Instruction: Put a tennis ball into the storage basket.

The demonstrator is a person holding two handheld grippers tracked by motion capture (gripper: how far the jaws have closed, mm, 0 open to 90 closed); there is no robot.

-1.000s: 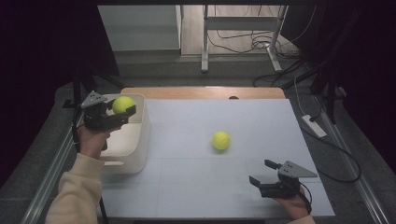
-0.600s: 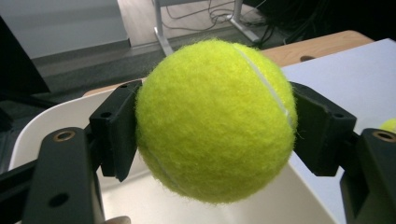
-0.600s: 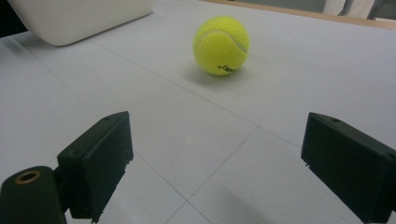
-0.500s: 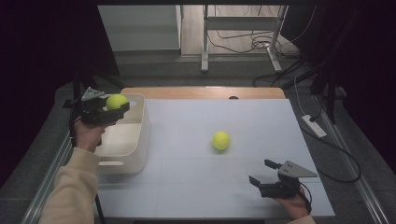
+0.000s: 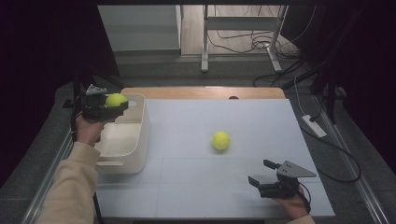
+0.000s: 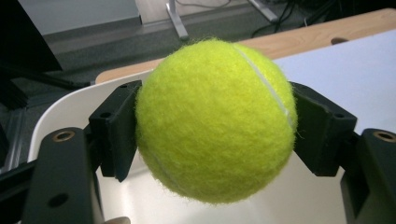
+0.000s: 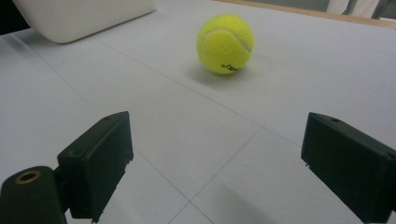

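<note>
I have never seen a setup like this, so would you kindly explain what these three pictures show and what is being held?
A person works at a table holding a hand-held gripper in each hand; no robot arm is involved. The high view looks down from above the person's side. The other two pictures come from cameras riding on each gripper, looking along its black fingers. The left gripper is shut on a tennis ball, held above a white bin at the table's left. The right gripper is open near the front edge, pointing toward a second tennis ball lying on the white surface.
</note>
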